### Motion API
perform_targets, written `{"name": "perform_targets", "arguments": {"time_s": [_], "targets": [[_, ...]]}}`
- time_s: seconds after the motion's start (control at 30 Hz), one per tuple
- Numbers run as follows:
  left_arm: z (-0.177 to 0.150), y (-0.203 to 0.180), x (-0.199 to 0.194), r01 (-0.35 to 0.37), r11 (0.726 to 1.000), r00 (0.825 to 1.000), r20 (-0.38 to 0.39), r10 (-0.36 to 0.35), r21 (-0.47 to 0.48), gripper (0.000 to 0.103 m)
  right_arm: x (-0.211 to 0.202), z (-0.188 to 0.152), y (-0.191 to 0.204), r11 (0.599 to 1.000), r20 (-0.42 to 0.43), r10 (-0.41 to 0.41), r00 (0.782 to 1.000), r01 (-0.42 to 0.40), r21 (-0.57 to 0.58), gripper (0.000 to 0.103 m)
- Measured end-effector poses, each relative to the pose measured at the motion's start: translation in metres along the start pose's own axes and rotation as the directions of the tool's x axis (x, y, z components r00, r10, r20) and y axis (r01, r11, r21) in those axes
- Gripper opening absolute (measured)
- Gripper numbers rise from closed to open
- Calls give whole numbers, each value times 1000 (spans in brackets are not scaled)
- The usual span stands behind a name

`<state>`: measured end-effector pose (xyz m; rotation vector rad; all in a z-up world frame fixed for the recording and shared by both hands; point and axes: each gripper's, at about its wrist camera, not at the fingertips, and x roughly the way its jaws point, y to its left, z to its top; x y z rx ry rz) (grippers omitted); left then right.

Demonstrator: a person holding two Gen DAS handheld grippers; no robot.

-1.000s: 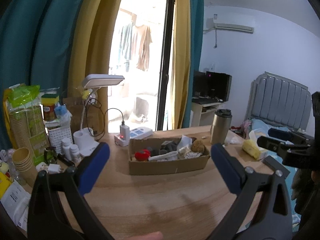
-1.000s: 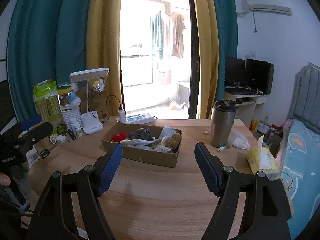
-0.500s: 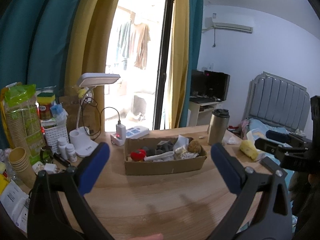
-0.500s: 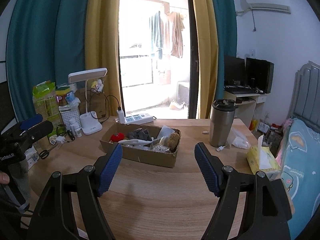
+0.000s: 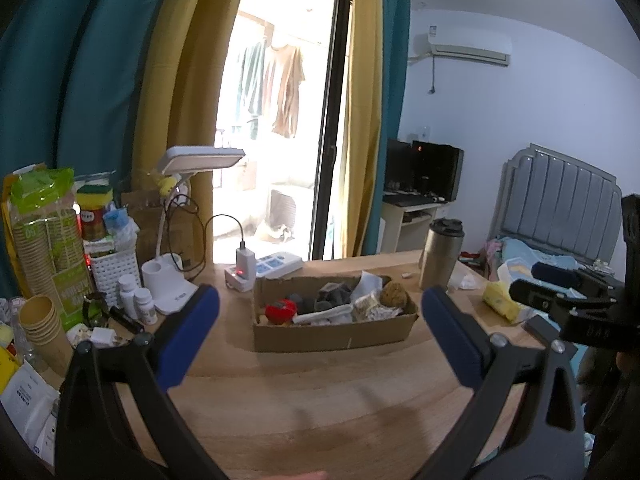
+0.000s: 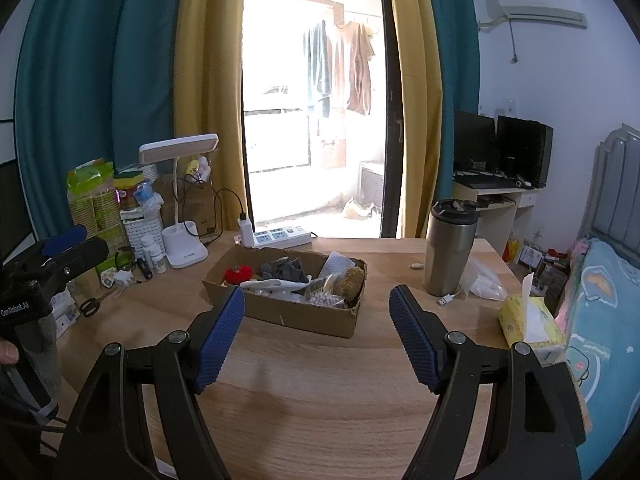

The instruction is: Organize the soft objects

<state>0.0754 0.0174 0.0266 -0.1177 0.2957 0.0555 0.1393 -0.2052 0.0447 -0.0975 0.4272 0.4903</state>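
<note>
Left wrist view shows my left tongs (image 5: 320, 326) spread wide with nothing between the blue pads, hovering over the near edge of the bench (image 5: 304, 408). My right tongs (image 6: 317, 334) are spread and empty too. Toward the bench's far edge sits the cardboard box (image 6: 298, 314) of soft objects: a red plush (image 6: 239, 275), grey socks (image 6: 285, 269), a brown sponge (image 6: 352, 279). A steel tumbler (image 6: 450, 252) stands toward the far right corner.

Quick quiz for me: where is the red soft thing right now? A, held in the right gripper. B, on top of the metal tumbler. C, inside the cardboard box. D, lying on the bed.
C: the red soft thing sits among the other items at the left end of the cardboard box on the table.
</note>
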Motion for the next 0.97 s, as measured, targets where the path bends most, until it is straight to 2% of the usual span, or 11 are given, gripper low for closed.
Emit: {"name": "perform_targets", "arguments": {"time_s": [0.7, 0.97], "targets": [[3, -3, 4, 2, 1000, 1000, -6, -2, -6, 102, 4, 6, 4, 1000, -3, 14, 1000, -14, -9, 78], [3, -8, 14, 34, 999, 999, -33, -35, -6, 102, 16, 10, 7, 999, -11, 30, 999, -30, -17, 78]]}}
